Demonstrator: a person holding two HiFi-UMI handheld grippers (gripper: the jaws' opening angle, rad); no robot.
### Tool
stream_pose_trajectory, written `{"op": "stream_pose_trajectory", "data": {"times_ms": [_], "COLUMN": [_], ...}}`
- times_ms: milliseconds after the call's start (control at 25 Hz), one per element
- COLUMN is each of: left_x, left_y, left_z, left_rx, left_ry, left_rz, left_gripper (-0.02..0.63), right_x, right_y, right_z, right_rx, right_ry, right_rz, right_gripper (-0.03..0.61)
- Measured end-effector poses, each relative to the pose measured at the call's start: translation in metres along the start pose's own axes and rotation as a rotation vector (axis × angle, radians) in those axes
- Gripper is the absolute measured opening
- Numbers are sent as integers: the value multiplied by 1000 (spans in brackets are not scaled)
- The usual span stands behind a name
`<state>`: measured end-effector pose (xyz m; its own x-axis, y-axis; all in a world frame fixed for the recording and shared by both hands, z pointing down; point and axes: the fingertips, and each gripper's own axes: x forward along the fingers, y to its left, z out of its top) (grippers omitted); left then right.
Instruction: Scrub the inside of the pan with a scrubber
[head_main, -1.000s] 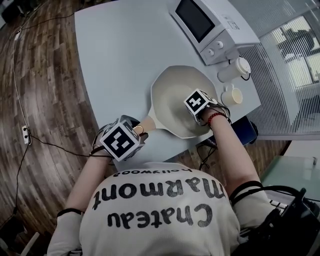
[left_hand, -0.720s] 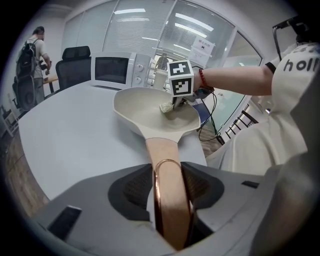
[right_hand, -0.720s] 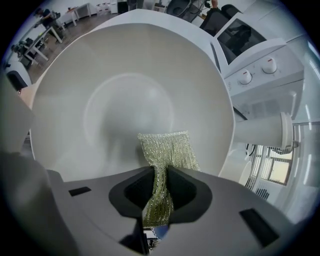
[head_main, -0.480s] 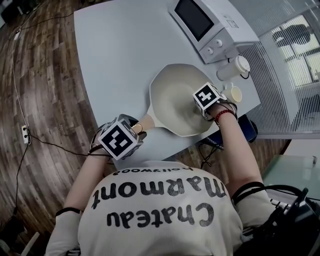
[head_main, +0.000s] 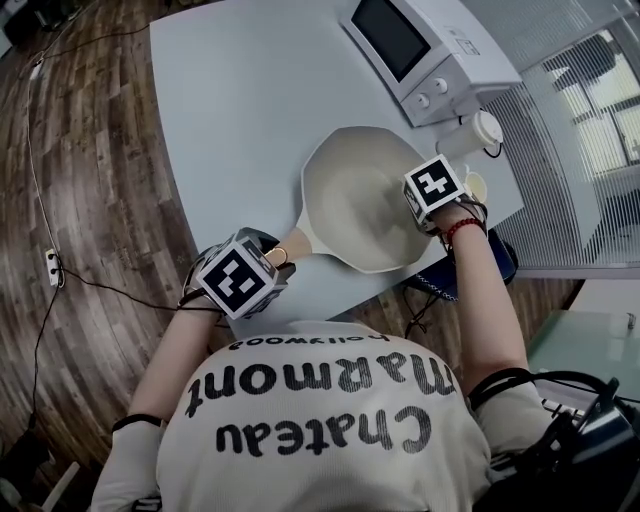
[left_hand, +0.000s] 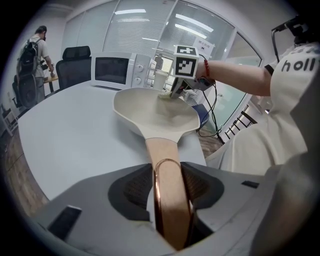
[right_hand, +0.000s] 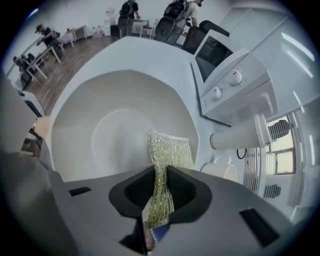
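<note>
Right claw (right_hand: 159, 176): clamped on your scrubber (right_hand: 170, 149), poised over the pan (right_hand: 107, 125), apparently not touching it. Left claw (left_hand: 166, 175): grips the handle (left_hand: 162, 150), pan on the bench (head_main: 240, 100). Inside looks clean; scrubbing is probably nearly done.

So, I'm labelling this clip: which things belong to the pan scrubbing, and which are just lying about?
In the job: pan, its handle clamped in the left gripper; scrubber, pinched in the right gripper.
Lying about: microwave, lidded cup, mug, all on the table near the pan.
</note>
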<state>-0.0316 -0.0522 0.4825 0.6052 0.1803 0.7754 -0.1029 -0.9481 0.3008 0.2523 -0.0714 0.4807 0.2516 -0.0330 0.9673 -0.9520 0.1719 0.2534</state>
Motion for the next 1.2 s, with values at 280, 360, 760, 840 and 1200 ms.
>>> {"op": "stream_pose_trajectory", "data": {"times_ms": [280, 360, 760, 840, 1200], "left_x": [0, 0, -1, -2, 1], "left_y": [0, 1, -2, 0, -1], "left_z": [-2, 1, -1, 3, -1], "left_rx": [4, 6, -12, 1, -8], "left_ry": [-13, -27, -19, -27, -21], "left_rz": [-3, -1, -12, -2, -2], "left_gripper": [167, 167, 166, 166, 166], "right_x": [-56, -66, -43, -42, -34], "right_y": [114, 151, 212, 215, 212], "right_z": [55, 62, 57, 51, 29], "right_rx": [144, 151, 269, 274, 331], "right_ry": [-293, -315, -216, -198, -156], "right_rz": [638, 795, 1020, 1046, 1085], "right_gripper": [67, 67, 67, 67, 67]}}
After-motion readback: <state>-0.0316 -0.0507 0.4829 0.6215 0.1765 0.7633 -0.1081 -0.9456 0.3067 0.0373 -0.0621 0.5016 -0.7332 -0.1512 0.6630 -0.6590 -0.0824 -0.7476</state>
